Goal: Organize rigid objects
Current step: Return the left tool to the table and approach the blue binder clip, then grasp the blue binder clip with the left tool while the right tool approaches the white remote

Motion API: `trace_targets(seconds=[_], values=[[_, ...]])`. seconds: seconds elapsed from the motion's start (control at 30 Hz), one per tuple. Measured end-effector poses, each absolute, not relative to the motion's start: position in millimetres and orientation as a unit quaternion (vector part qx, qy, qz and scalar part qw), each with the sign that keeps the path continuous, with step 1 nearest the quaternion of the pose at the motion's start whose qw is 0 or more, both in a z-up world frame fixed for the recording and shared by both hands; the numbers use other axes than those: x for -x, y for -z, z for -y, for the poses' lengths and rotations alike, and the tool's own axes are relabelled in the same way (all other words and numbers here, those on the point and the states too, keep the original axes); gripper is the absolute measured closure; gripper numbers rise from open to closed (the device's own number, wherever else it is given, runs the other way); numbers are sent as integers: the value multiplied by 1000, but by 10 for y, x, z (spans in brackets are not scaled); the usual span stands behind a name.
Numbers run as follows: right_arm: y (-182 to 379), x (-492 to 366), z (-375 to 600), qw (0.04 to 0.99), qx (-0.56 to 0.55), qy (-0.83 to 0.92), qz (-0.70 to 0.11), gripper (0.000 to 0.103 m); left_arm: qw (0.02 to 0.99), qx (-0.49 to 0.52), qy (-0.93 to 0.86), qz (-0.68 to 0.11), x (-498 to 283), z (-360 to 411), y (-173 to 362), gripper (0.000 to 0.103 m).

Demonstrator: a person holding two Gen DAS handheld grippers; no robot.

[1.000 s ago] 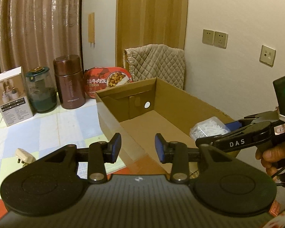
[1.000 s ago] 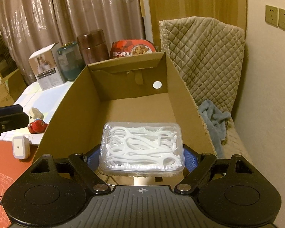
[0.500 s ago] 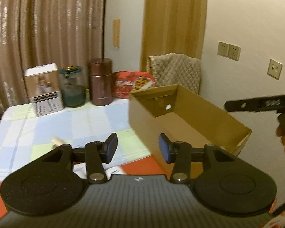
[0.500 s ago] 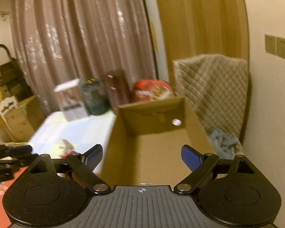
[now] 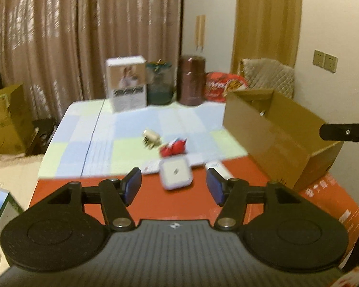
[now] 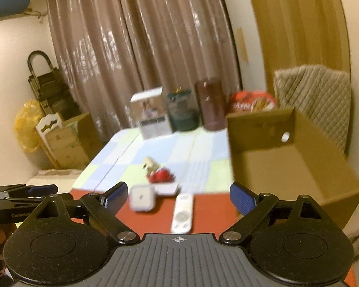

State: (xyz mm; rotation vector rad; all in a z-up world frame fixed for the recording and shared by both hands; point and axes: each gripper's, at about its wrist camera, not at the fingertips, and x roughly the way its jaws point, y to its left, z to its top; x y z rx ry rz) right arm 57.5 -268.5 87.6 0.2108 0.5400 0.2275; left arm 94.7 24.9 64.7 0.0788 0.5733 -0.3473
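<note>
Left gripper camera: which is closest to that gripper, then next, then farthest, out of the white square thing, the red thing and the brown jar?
From the left gripper:
1. White square thing, just ahead on the red surface.
2. Red thing, farther up on the checked cloth.
3. Brown jar, at the table's far edge.

On my left gripper [image 6: 24,199], seen from my right wrist, I can read "GenRobo", cut off by my own finger. The print on the white box [image 5: 126,83] and the red food pack [image 5: 223,86] is probably lettering, too blurred to read.

left hand-held gripper [image 5: 174,189] spread, white square device [image 5: 176,175] ahead
</note>
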Motion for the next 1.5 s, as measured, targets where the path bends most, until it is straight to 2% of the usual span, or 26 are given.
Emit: trace_targets(seconds=[0.3,0.63,1.3,1.33,1.43,1.5], values=[[-296,-608,2351,934,-94,-138,-317,14,921,-90,208,-316,-754,-312,-38,47],[173,-742,2297,916,-71,-144,-368,14,862,-256,267,-347,-859,-71,603,47],[443,-1072,2314,900,-73,-131,-409,14,862,-217,319,-329,-1551,265,823,48],[447,-1076,2311,900,-73,-131,-410,14,862,-209,320,-333,-1581,267,825,48],[461,-1078,2294,898,-68,-134,-412,14,861,-187,326,-341,-1639,267,830,58],[462,-1074,2277,899,-65,-136,-412,14,861,-173,327,-349,-1661,268,828,69]])
